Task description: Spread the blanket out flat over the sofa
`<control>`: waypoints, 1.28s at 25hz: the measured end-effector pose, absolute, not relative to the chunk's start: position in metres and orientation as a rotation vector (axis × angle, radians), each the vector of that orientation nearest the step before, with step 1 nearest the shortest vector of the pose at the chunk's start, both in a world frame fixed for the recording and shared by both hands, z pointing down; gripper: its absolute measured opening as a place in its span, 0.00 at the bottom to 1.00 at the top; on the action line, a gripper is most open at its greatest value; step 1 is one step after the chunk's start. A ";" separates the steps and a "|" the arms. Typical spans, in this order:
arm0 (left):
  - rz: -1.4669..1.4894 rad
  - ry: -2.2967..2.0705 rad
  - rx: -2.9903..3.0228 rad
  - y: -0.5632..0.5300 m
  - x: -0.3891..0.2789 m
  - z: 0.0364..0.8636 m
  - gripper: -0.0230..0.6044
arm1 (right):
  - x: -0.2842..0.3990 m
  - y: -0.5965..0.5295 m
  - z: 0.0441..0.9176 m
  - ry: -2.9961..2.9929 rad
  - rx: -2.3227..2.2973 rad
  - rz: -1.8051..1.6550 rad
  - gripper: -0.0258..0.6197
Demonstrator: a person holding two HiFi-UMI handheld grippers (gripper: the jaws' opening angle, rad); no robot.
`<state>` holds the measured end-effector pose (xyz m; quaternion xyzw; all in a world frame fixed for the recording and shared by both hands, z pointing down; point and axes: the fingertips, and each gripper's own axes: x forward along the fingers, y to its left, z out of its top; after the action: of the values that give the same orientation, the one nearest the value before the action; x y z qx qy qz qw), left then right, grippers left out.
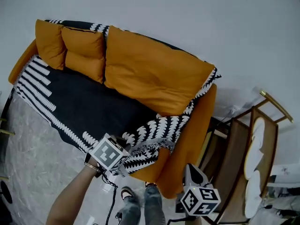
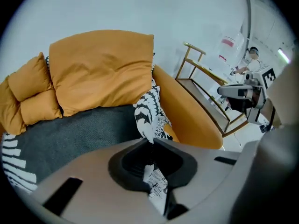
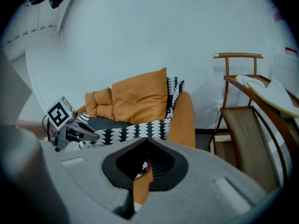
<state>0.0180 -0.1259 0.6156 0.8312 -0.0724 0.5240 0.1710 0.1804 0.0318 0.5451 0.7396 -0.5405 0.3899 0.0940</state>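
An orange sofa (image 1: pixel 193 135) carries a black blanket (image 1: pixel 84 102) with white patterned borders. The blanket covers the seat, runs up behind the cushions and bunches at the seat's front right corner. My left gripper (image 1: pixel 124 145) is shut on that bunched patterned edge (image 2: pixel 148 111), and the fabric passes between its jaws (image 2: pixel 152 143). My right gripper (image 1: pixel 191 169) hangs lower, in front of the sofa's right arm, apart from the blanket. Its jaws (image 3: pixel 146 161) stand a narrow gap apart with nothing between them. In the right gripper view, the left gripper (image 3: pixel 88 135) shows at the seat's front.
Three orange cushions (image 1: pixel 150 71) lean on the sofa back. A wooden rack (image 1: pixel 251 153) with brass rails stands right of the sofa. The person's feet (image 1: pixel 140 201) and a black cable (image 1: pixel 112 198) are on the floor before it. A white wall is behind.
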 end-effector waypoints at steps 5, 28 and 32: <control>1.389 -0.272 2.368 -0.102 0.029 0.610 0.08 | 0.185 0.043 0.534 -1.587 2.216 1.135 0.05; 1.151 -0.351 2.170 0.011 0.041 0.596 0.08 | 0.185 0.092 0.538 -1.483 2.299 1.146 0.05; 1.094 -0.354 2.130 0.028 0.048 0.601 0.08 | 0.186 0.095 0.540 -1.472 2.309 1.152 0.05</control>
<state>0.0479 0.0280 0.6006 0.8233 -0.1370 0.4228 0.3529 0.1862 0.0948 0.5401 0.7743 -0.4937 0.3864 0.0854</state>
